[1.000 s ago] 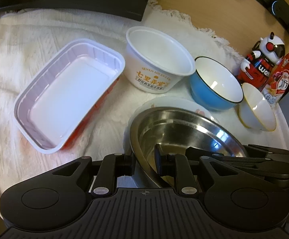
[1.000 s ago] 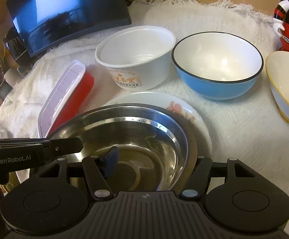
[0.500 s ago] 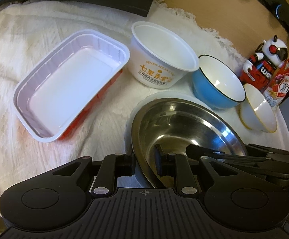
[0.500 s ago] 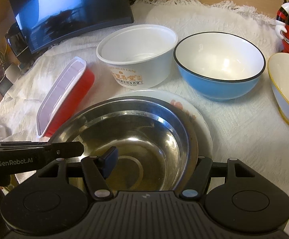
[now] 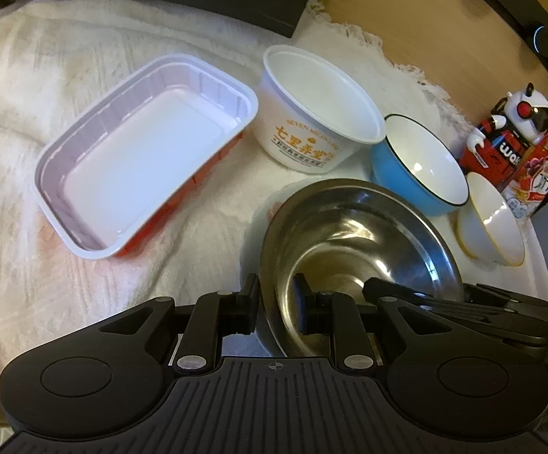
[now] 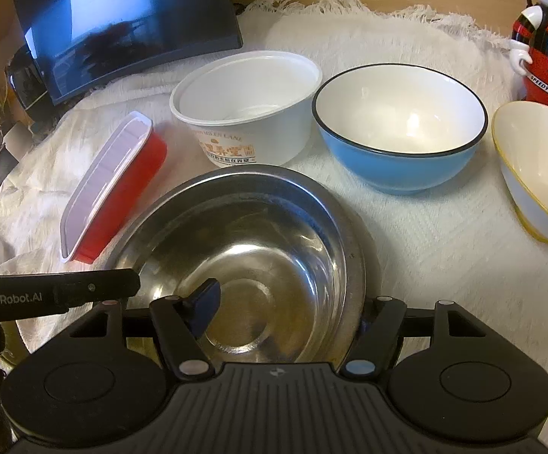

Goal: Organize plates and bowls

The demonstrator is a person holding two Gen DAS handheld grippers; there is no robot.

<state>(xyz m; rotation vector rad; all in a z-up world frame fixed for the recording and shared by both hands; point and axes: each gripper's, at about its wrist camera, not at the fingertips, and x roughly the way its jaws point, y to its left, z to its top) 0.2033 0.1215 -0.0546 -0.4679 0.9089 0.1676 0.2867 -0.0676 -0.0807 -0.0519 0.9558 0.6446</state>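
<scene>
We hold a shiny round stainless-steel bowl [image 6: 258,261] at its near rim, over a white plate [image 5: 270,208] that peeks out at its far left edge; whether it rests on that plate we cannot tell. Our left gripper [image 5: 275,308] pinches the bowl's rim, one finger inside and one outside. Our right gripper [image 6: 287,312] straddles the rim on the right side; its jaws have just been opening, and they look spread rather than pressing. Beyond sit a white paper tub [image 6: 245,111], a blue ceramic bowl [image 6: 400,128] and a cream bowl with a yellow rim [image 6: 538,168] at far right; a white-lined red plastic tray [image 5: 143,179] lies left. With only one pinch holding, the slick, tilted bowl may pivot or slip and clatter against the plate.
</scene>
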